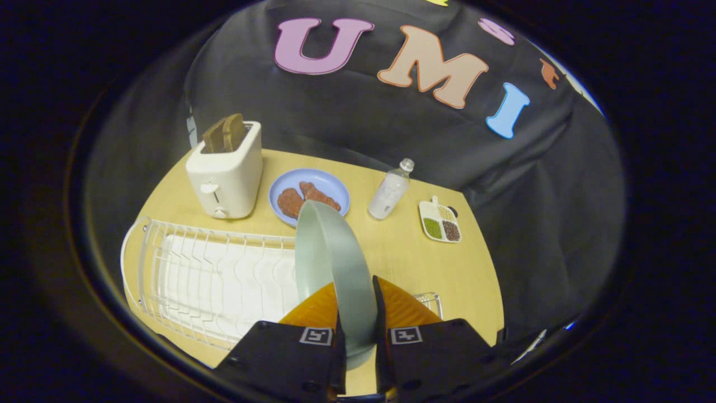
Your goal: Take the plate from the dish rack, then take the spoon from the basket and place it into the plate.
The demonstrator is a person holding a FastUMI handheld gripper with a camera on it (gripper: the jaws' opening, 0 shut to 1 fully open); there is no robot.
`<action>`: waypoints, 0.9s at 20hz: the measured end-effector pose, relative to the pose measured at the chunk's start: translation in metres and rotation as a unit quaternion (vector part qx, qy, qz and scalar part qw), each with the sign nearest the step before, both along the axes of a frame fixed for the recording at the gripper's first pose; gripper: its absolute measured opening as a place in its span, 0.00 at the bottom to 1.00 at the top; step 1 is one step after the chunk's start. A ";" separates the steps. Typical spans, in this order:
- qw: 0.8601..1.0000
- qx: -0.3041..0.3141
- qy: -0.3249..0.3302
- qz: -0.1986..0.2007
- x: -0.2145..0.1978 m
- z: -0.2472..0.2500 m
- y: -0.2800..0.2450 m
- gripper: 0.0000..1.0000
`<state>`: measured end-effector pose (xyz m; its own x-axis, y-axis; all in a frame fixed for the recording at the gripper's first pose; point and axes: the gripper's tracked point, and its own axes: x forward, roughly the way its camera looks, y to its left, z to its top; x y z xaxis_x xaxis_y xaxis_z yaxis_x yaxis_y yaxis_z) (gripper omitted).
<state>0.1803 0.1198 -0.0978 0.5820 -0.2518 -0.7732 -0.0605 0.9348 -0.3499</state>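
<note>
Gripper (pixel 356 313) fingers are pinching the rim of a pale green plate (pixel 330 257), holding it on edge above the white wire dish rack (pixel 207 268) just ahead; rigid, probably slippery, best gripped at its rim.

dim booth, soft shadows, fisheye-warped edges

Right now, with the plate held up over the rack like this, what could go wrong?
1. The gripper pinches the pale green plate on its edge alone, standing upright; it could pivot or slip between the fingers.
2. The plate hangs just above the white dish rack; swinging it low could catch the wires.
3. The blue plate with food and the bottle stand just beyond; a wide swing forward could knock them.
</note>
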 end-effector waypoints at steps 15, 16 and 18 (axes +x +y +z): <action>0.916 0.197 -0.150 -0.315 -0.214 0.072 -0.154 0.23; 0.904 0.206 -0.151 -0.344 -0.232 0.062 -0.165 0.23; 0.878 0.224 -0.143 -0.399 -0.263 0.036 -0.186 0.23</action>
